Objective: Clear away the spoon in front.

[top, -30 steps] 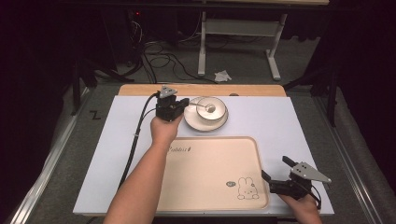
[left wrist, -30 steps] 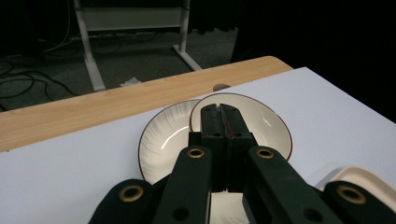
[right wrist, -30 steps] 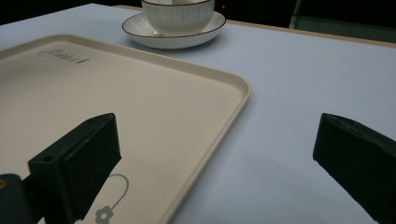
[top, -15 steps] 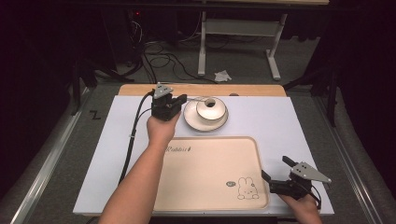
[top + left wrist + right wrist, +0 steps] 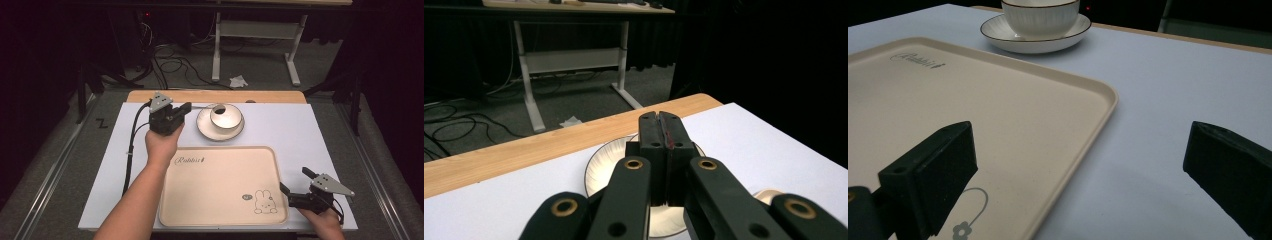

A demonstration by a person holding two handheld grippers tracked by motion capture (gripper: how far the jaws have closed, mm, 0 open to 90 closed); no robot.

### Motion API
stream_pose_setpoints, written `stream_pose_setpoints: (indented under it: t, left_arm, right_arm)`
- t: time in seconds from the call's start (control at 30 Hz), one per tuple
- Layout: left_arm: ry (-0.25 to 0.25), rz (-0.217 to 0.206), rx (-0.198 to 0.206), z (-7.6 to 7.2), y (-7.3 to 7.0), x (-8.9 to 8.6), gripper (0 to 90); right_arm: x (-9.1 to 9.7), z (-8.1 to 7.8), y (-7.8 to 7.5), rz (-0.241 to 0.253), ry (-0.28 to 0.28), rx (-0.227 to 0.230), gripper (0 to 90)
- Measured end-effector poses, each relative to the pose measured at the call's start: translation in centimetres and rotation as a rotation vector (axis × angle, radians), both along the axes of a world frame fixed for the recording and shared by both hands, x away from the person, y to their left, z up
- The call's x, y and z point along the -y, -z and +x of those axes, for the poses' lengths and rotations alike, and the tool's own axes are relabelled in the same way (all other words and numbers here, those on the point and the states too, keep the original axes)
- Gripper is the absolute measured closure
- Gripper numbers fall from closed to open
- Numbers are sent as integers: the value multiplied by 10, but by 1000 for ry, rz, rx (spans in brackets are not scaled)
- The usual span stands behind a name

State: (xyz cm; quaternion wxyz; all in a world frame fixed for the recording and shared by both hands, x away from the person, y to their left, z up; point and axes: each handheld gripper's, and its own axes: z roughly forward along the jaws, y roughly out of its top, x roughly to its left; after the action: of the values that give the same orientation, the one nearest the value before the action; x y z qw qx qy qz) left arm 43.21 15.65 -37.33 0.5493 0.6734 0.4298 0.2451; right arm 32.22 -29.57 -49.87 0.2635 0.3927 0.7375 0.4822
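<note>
A white ribbed cup (image 5: 220,112) stands on a white saucer (image 5: 220,131) at the back of the white mat. My left gripper (image 5: 186,107) hovers just left of the saucer, pointing at the cup, jaws pressed together with nothing seen between them. Seen from the left gripper view, the shut left gripper (image 5: 659,116) hides the cup, and the saucer (image 5: 604,170) shows around it. My right gripper (image 5: 296,180) rests at the mat's front right, open, beside the right edge of the beige tray (image 5: 220,185). Ahead of the right gripper (image 5: 1078,145) lie the tray (image 5: 973,100), the cup (image 5: 1040,17) and the saucer (image 5: 1033,42).
A wooden strip (image 5: 260,96) runs along the far table edge. Beyond it stand a white desk frame (image 5: 250,30), floor cables (image 5: 170,60) and a crumpled paper (image 5: 238,80). The left gripper's cable (image 5: 131,150) trails down the mat's left side.
My left gripper has drawn back to the left, away from the cup, and risen slightly. The right gripper, the tray and the saucer have stayed put.
</note>
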Motion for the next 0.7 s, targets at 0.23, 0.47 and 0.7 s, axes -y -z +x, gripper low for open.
stream_pose_setpoints:
  t: [0.23, 0.47, 0.7]
  left_arm:
    - [-7, -14, 2, -22, 6, -14, 900]
    - [12, -26, 13, -49, 15, -23, 900]
    - [22, -34, 19, -75, 22, -30, 900]
  right_arm:
    - [0, 0, 0, -2, 2, -2, 14]
    - [-1, -1, 0, -1, 1, -5, 14]
    - [-1, -1, 1, 0, 4, -8, 15]
